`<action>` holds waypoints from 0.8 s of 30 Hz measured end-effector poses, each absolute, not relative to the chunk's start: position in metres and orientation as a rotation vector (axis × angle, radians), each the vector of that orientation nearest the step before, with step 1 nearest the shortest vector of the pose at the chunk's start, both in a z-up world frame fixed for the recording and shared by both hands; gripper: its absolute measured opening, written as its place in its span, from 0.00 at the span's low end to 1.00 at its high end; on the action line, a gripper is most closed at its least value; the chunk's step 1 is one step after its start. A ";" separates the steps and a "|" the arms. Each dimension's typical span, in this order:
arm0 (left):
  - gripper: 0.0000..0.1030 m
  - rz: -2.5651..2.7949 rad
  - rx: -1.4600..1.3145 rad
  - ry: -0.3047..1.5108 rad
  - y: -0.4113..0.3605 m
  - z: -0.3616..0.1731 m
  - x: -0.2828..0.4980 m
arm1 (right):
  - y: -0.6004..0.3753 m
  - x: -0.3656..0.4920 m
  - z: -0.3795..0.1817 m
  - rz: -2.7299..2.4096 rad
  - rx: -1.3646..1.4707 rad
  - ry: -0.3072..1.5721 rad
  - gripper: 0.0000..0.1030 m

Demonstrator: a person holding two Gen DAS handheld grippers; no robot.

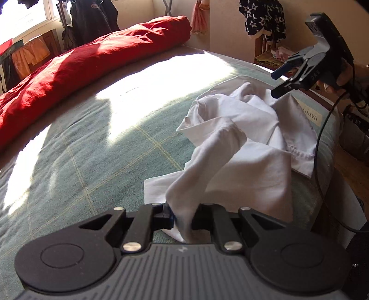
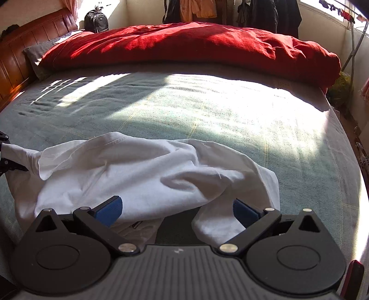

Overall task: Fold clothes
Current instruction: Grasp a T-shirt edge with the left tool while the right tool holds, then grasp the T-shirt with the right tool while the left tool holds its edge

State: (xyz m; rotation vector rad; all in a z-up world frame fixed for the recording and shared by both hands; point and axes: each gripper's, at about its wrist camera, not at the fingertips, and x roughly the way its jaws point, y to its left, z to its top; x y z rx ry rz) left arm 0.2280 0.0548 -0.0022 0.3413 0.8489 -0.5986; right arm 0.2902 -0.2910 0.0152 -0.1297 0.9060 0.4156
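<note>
A crumpled white shirt (image 1: 249,136) lies on the green checked blanket (image 1: 92,150) near the bed's right edge. My left gripper (image 1: 182,217) is shut on a bunched corner of it, which rises from the heap into the jaws. My right gripper (image 1: 276,83), held by a hand (image 1: 343,78), hovers open above the shirt's far side. In the right wrist view the white shirt (image 2: 138,170) spreads below my right gripper (image 2: 177,211), whose blue pads (image 2: 110,210) stand wide apart over its near edge. The left gripper (image 2: 5,159) pinches the cloth at the far left.
A long red duvet (image 2: 184,43) is rolled along the far side of the bed, by a wooden headboard (image 2: 20,46) and a backpack (image 2: 96,22). Clothes hang (image 1: 92,18) along the walls. A black cable (image 1: 319,150) dangles over the bed's edge. Bright sun patches cover the blanket (image 2: 207,110).
</note>
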 end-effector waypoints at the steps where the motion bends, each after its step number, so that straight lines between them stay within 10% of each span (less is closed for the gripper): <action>1: 0.10 -0.600 0.328 0.852 0.058 -0.006 0.228 | -0.286 0.297 0.012 0.412 -0.161 0.902 1.00; 16: 0.10 -0.604 0.190 0.872 0.079 -0.029 0.233 | -0.251 0.422 -0.033 0.334 -0.526 0.996 0.94; 24: 0.10 -0.598 0.185 0.868 0.080 -0.032 0.239 | -0.248 0.437 -0.060 0.384 -0.523 1.118 0.59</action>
